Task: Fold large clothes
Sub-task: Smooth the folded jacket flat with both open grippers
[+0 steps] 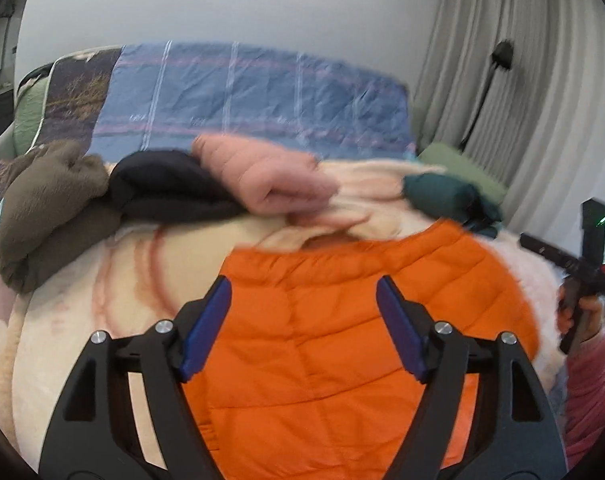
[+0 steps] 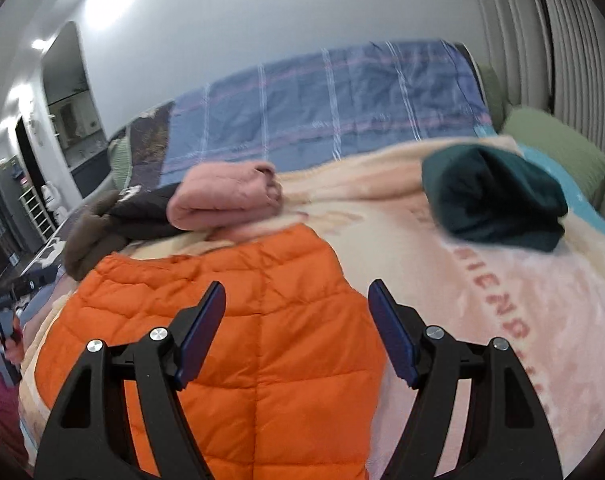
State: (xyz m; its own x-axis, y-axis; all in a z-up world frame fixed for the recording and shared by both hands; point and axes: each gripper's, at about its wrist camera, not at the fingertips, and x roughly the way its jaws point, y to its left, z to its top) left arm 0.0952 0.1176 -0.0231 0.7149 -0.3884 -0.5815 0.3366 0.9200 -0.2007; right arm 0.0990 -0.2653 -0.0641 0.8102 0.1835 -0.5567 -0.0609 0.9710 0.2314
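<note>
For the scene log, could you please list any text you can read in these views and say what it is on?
"IENDR": pink capitals woven into the blanket, right wrist view; the run continues both ways, but the other letters are blurred or cut off.
White marks on the black garment: too blurred to read.
Orange jacket, both grippers: no text visible.

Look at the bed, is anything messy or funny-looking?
A bit. The brown and black clothes lie in a crumpled heap at the left, not folded like the pink jacket or the green bundle. The orange jacket lies spread out. Both grippers are open, holding nothing.
</note>
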